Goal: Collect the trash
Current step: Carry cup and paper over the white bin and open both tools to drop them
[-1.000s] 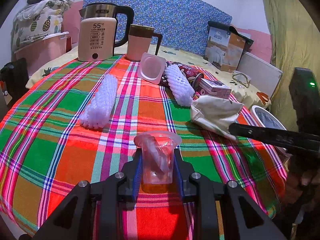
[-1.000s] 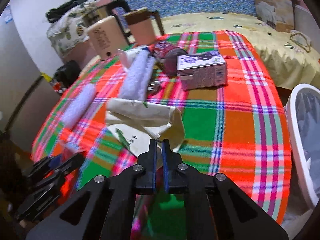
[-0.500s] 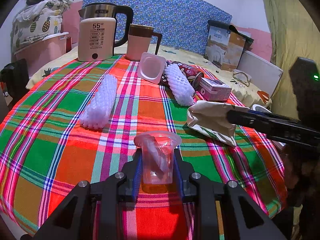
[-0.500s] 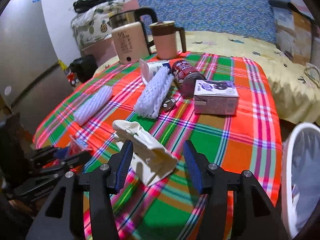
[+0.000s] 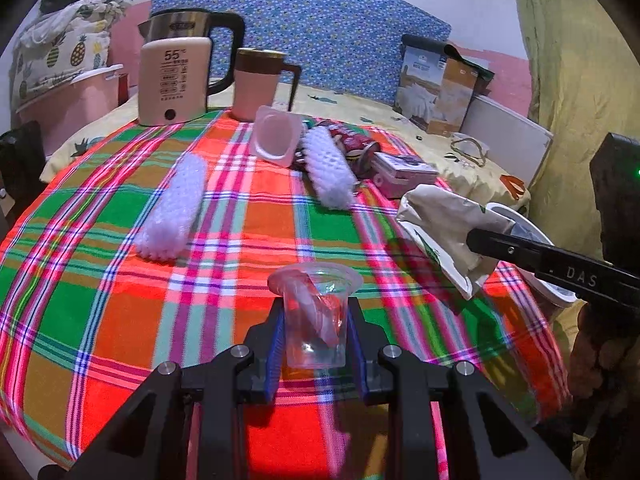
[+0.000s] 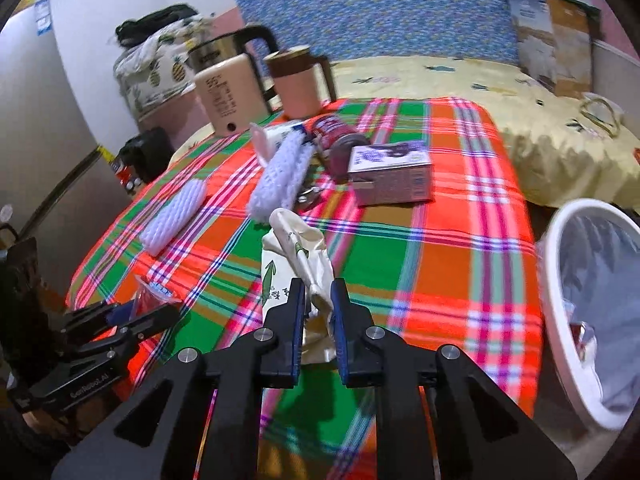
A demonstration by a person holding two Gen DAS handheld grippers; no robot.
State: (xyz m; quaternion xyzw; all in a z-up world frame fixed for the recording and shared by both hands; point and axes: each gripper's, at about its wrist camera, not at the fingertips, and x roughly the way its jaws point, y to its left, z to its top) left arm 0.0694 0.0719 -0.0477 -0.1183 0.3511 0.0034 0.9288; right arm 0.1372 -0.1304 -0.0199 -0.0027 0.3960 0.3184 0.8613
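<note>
Now crumpled paper bag (image 6: 298,264) clamped in R gripper (image 6: 318,300), plastic cup (image 5: 315,318) clamped in L gripper (image 5: 316,340)

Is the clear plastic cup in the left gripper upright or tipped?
Upright. The plastic cup stands with its rim on top between the left gripper's blue pads, a crumpled wrapper showing inside it.

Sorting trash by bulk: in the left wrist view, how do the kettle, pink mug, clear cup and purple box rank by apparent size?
1. Kettle
2. Pink mug
3. Clear cup, though nearness inflates it
4. Purple box
</note>
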